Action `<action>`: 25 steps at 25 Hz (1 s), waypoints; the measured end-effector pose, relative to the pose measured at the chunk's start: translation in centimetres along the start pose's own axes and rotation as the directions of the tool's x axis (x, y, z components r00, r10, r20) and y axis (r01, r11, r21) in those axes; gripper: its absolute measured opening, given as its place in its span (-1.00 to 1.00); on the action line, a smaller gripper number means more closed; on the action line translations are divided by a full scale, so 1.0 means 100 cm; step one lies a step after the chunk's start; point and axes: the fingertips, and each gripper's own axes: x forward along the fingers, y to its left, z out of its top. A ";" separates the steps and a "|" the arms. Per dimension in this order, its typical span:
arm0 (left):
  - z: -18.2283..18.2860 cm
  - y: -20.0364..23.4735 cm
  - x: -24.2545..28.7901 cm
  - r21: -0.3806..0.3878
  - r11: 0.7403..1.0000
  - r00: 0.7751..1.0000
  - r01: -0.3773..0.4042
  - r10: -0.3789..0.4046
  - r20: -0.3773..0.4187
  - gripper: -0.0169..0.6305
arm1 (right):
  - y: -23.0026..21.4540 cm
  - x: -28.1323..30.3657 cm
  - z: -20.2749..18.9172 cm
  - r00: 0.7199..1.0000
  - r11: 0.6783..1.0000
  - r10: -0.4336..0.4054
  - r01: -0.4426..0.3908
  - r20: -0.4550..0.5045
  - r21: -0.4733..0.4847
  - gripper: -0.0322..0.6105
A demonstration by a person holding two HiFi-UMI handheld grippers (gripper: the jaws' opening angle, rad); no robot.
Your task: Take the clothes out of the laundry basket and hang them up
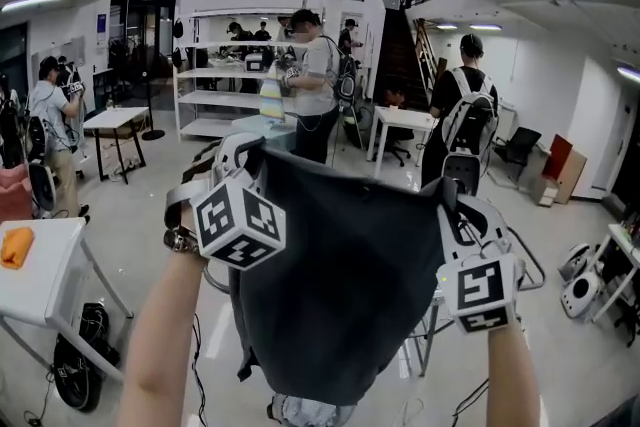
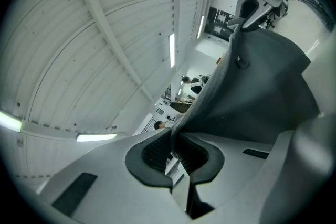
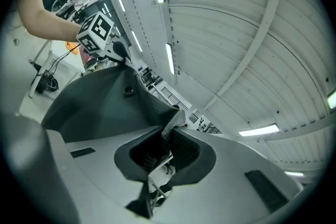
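Observation:
A dark grey garment point(image 1: 345, 285) hangs spread wide in front of me, held up by its top edge at both corners. My left gripper point(image 1: 245, 152) is shut on the left corner, and the pads pinch the hem point(image 2: 173, 150) in the left gripper view. The right gripper point(image 1: 446, 197) is shut on the other corner, with the fabric edge point(image 3: 167, 145) squeezed between its pads. Each gripper view shows the cloth point(image 2: 262, 86) point(image 3: 100, 102) stretching to the opposite gripper point(image 2: 241, 22) point(image 3: 119, 54). A bit of light cloth point(image 1: 300, 411) shows below the garment's hem; what lies under it is hidden.
A white table point(image 1: 45, 280) with an orange cloth point(image 1: 15, 245) stands at the left, a black bag point(image 1: 82, 365) on the floor beside it. Several people point(image 1: 315, 85) point(image 1: 465, 115) stand ahead near white shelves point(image 1: 220, 75) and a desk point(image 1: 405, 120).

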 end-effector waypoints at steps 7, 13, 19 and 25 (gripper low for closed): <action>0.030 0.049 0.033 0.178 0.974 0.990 -0.141 0.136 0.043 -0.90 | -0.053 0.038 0.028 0.991 0.963 -0.129 0.130 0.018 -0.237 -0.79; 0.048 0.095 0.060 0.362 0.886 0.957 -0.290 0.276 0.093 -0.90 | -0.094 0.074 0.060 0.976 0.882 -0.216 0.212 0.040 -0.422 -0.79; 0.055 0.137 0.103 0.477 0.808 0.936 -0.346 0.335 0.111 -0.90 | -0.122 0.122 0.084 0.952 0.761 -0.302 0.270 0.046 -0.589 -0.79; 0.067 0.168 0.144 0.566 0.735 0.922 -0.374 0.362 0.139 -0.90 | -0.137 0.178 0.081 0.939 0.588 -0.343 0.226 0.014 -0.777 -0.79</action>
